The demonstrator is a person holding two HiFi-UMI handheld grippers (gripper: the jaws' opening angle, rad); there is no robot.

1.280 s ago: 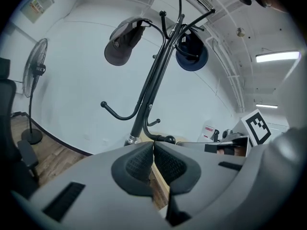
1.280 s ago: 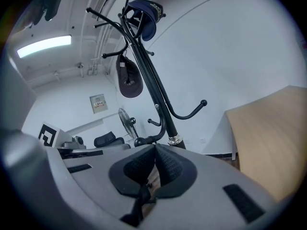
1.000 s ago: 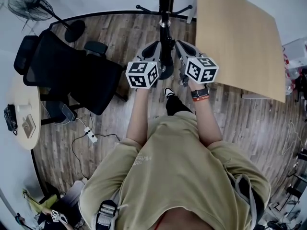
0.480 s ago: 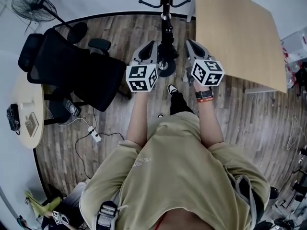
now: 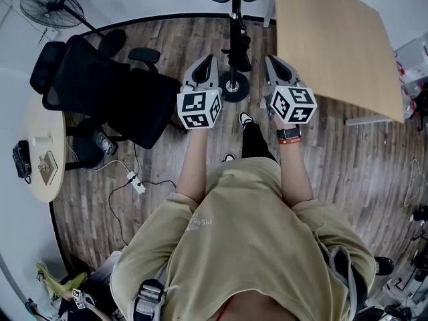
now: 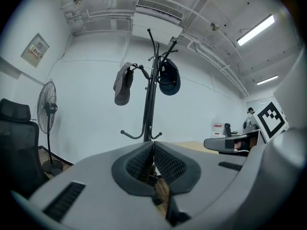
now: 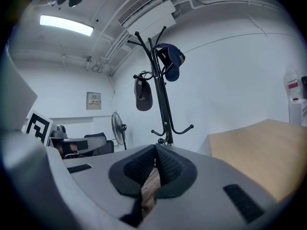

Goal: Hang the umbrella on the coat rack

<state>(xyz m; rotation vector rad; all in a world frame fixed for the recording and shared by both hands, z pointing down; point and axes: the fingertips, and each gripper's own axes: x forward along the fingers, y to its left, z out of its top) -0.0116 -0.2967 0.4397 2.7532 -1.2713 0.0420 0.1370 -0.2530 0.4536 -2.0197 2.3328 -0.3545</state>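
Observation:
The black coat rack (image 5: 234,12) stands at the top middle of the head view, on a round base (image 5: 234,85). A short dark folded umbrella (image 5: 240,51) hangs close against its pole, above the base. My left gripper (image 5: 208,60) and right gripper (image 5: 270,60) are held out on either side of the base, short of the pole and touching nothing. Both are shut with nothing in them. In the left gripper view the rack (image 6: 150,97) rises beyond the shut gripper (image 6: 153,145); in the right gripper view the rack (image 7: 162,95) rises beyond that gripper (image 7: 156,147). The jaws hide the umbrella there.
A grey cap (image 6: 123,84) and a dark blue cap (image 6: 169,78) hang on the upper hooks. A black office chair (image 5: 107,95) stands left of the rack, a wooden table (image 5: 334,45) to its right. A floor fan (image 5: 50,9), a round side table (image 5: 40,152) and a power strip (image 5: 134,182) are at the left.
Both grippers have drawn back from the rack's pole and spread apart. The rack and the umbrella on it now sit farther off, at the top of the view.

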